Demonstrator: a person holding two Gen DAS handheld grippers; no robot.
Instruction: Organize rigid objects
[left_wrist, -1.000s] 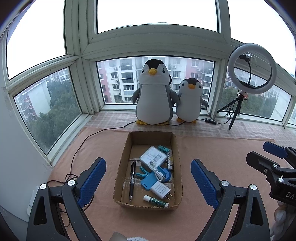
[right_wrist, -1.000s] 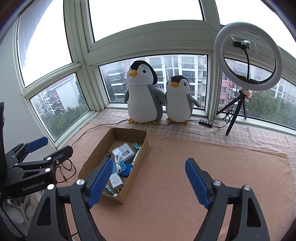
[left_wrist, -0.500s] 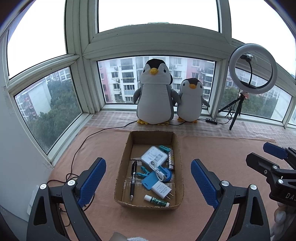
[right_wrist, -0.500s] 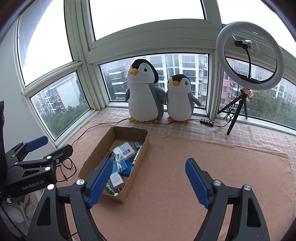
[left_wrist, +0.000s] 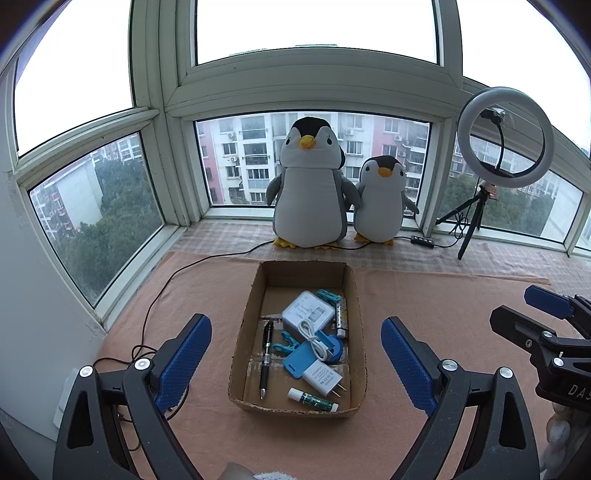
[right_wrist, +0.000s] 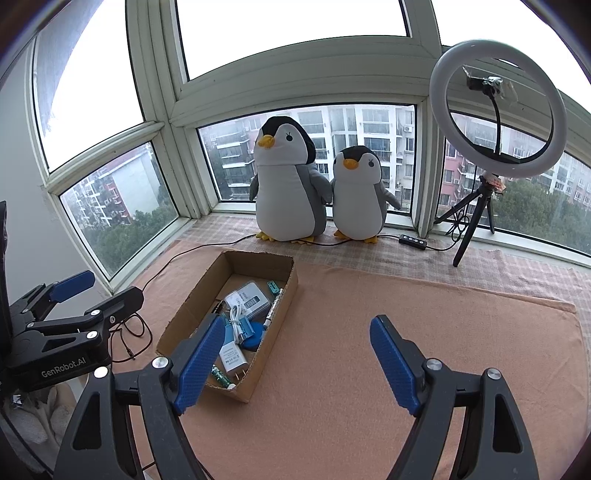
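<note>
Left wrist view: left gripper (left_wrist: 296, 363) jaws spread wide, holding nothing, hovering over the cardboard box (left_wrist: 240, 336) on the pink mat (left_wrist: 424, 295). The box contains a pen (left_wrist: 266, 357), charger (left_wrist: 324, 376) and cable (left_wrist: 313, 338).

Right wrist view: right gripper (right_wrist: 297, 363) jaws spread wide, empty, right of the box.

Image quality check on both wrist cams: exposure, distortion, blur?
Left wrist: upper window panes blown out to white, daylight flat, soft shadows; window frames bow from fisheye; cardboard box contents sharp. Right wrist: same blown sky, ring light unlit and stretched near the edge; dark vignette in the corners. No motion blur in either.
</note>
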